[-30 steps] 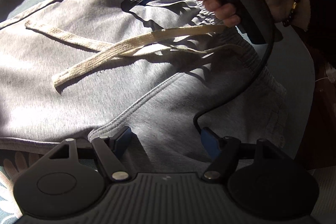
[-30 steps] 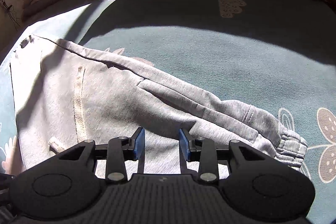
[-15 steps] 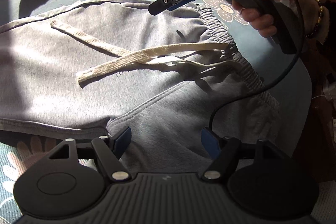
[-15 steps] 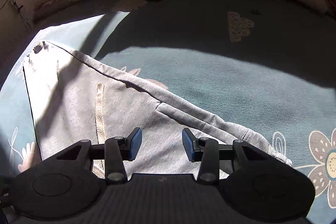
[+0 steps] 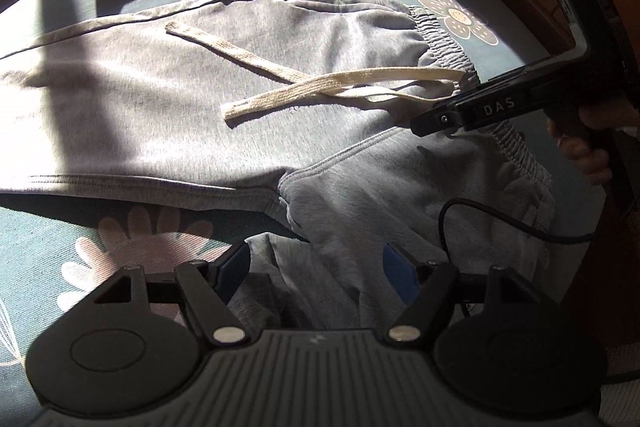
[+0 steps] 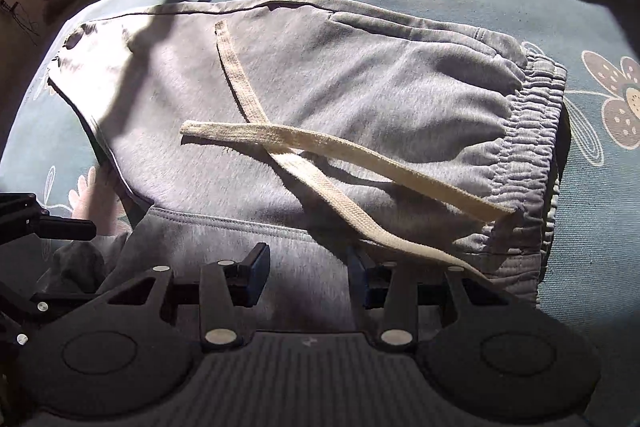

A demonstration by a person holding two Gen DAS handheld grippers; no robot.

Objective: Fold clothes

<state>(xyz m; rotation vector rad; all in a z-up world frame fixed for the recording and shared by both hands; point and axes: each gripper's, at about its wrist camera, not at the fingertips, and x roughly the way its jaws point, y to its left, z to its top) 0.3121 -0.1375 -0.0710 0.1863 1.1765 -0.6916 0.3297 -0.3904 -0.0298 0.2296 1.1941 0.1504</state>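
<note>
Left wrist view: grey sweatpants (image 5: 168, 115) lie spread on a bed cover (image 5: 60, 235) of blue-green cloth printed with flowers, partly in strong sunlight and partly in shadow. The elastic waistband (image 5: 444, 39) is at the right, and two cream drawstrings (image 5: 320, 91) cross each other on the upper part of the fabric. The left tool (image 5: 316, 269) hangs above the lower edge of the garment near the crotch seam, its blue pads standing wide apart with only loose, rumpled cloth below them and nothing gripped. At the right edge a hand (image 5: 588, 151) grips the handle of the right tool (image 5: 428, 121), whose tip sits over the waistband close to where the drawstrings emerge; a black cable (image 5: 460, 211) loops across the fabric beneath it. Right wrist view: the same sweatpants (image 6: 360, 95) fill the middle of the picture, waistband (image 6: 528, 131) to the right, drawstrings (image 6: 320, 147) crossed. The right tool (image 6: 308, 273) hovers over a lower fold of the garment; its jaws have just been opening, stand partly apart, and hold nothing. Part of the left tool shows at the left edge.
</note>
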